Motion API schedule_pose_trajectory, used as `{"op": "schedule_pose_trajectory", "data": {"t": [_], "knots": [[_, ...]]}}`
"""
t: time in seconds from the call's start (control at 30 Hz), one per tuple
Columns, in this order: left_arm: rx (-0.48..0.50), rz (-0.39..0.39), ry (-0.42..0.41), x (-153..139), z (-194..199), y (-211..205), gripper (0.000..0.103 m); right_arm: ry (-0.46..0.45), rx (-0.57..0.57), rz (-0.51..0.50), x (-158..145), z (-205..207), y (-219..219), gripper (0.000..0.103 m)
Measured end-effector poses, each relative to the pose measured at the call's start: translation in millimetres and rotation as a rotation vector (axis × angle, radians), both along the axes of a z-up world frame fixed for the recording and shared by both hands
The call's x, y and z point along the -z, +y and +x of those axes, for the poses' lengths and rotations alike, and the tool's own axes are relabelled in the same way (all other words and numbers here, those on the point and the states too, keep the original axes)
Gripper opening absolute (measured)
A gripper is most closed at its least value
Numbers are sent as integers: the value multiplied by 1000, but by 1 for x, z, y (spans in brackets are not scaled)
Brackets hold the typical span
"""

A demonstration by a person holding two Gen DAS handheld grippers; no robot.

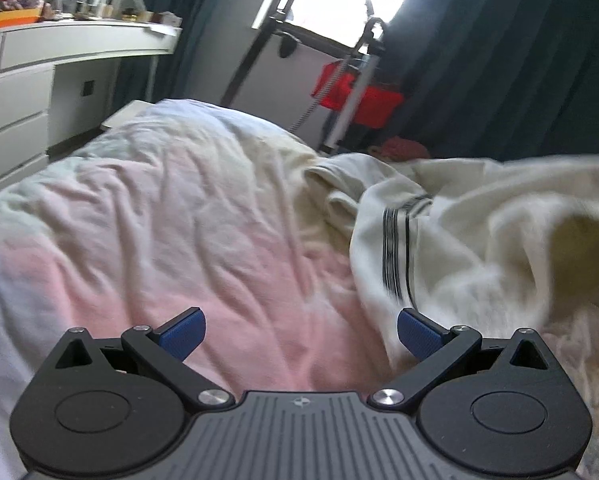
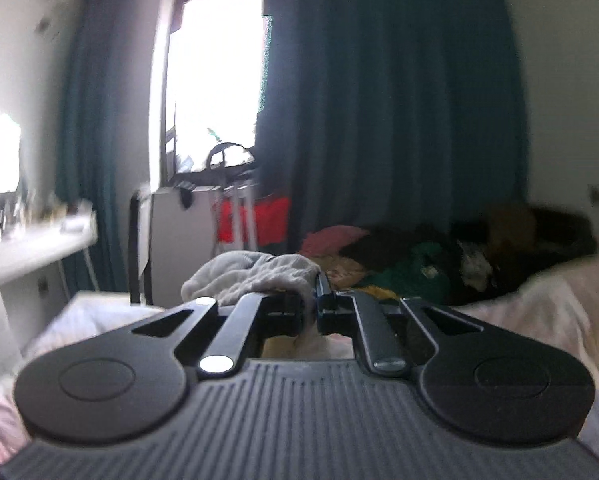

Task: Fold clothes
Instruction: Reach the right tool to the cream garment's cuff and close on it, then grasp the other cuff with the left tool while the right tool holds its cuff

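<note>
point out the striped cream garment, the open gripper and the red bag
striped cream garment point(image 1: 395, 256), left wrist view, on its dark stripes
left gripper point(image 1: 301, 334), left wrist view, between its open blue fingertips
red bag point(image 1: 355, 98), left wrist view, on its front

A garment point(image 1: 479, 240) lies on the bed point(image 1: 159, 220), right of the left gripper point(image 1: 301, 334). A desk point(image 1: 79, 44) stands left, curtains point(image 1: 499, 60) behind.

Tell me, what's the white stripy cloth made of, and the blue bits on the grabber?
The cream garment looks like soft, matte fleece or knit: it is fuzzy and bunches up, with dark stripes. The blue pads on the open left gripper look like ridged rubber or plastic.
</note>
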State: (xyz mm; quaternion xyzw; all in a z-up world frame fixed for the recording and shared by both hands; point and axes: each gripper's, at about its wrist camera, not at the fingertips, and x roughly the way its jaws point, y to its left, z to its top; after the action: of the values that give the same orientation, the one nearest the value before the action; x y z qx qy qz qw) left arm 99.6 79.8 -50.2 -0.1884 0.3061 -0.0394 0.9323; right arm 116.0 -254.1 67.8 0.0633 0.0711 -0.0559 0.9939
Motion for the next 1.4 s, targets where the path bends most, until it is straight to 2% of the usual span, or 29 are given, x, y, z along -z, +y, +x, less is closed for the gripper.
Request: {"op": "schedule_pose_trajectory", "data": {"t": [0.1, 0.23, 0.3, 0.37, 0.43, 0.5, 0.57, 0.6, 0.67, 0.73, 0.8, 0.93, 0.97, 1.0, 1.07, 1.17, 1.23, 1.3, 1.4], "knots": [[46, -40, 0, 3, -6, -7, 103, 92, 27, 181, 28, -31, -55, 10], [82, -93, 30, 12, -15, -14, 103, 327, 27, 364, 88, -49, -112, 10], [106, -127, 48, 17, -21, -18, 102, 411, 35, 467, 110, -57, -130, 12], [132, -153, 61, 23, -19, -27, 101, 414, 49, 562, 121, -68, -146, 12], [158, -179, 74, 29, -17, -36, 99, 374, 46, 650, 123, -80, -162, 13], [184, -205, 87, 35, -14, -44, 96, 332, 48, 719, 126, -91, -174, 27], [210, -230, 101, 41, -12, -53, 92, 302, 56, 768, 131, -96, -181, 73], [223, -243, 107, 44, -10, -57, 87, 299, 57, 784, 135, -97, -183, 79], [249, -269, 120, 50, -8, -66, 80, 312, 24, 824, 144, -98, -193, 80], [264, -266, 127, 56, -4, -76, 66, 326, -18, 883, 152, -90, -197, 80], [267, -230, 124, 63, 0, -86, 56, 329, -19, 903, 157, -83, -200, 80], [290, -191, 155, 75, 7, -101, 50, 327, -4, 913, 162, -70, -203, 80], [291, -168, 155, 76, 8, -103, 46, 322, 5, 917, 162, -67, -204, 80], [285, -114, 151, 74, 9, -107, 31, 318, 14, 923, 163, -64, -206, 80], [308, -74, 114, 69, 8, -109, 27, 330, 10, 937, 166, -53, -207, 80], [319, -77, 72, 51, 1, -103, 21, 353, -3, 938, 171, -41, -206, 79], [310, -112, 33, 29, -7, -90, 19, 367, -2, 915, 172, -38, -202, 79], [301, -134, -6, 5, -14, -71, 18, 384, -16, 894, 173, -36, -195, 79], [281, -142, -14, -16, -10, -36, 17, 414, -69, 890, 177, -33, -180, 79]]}}
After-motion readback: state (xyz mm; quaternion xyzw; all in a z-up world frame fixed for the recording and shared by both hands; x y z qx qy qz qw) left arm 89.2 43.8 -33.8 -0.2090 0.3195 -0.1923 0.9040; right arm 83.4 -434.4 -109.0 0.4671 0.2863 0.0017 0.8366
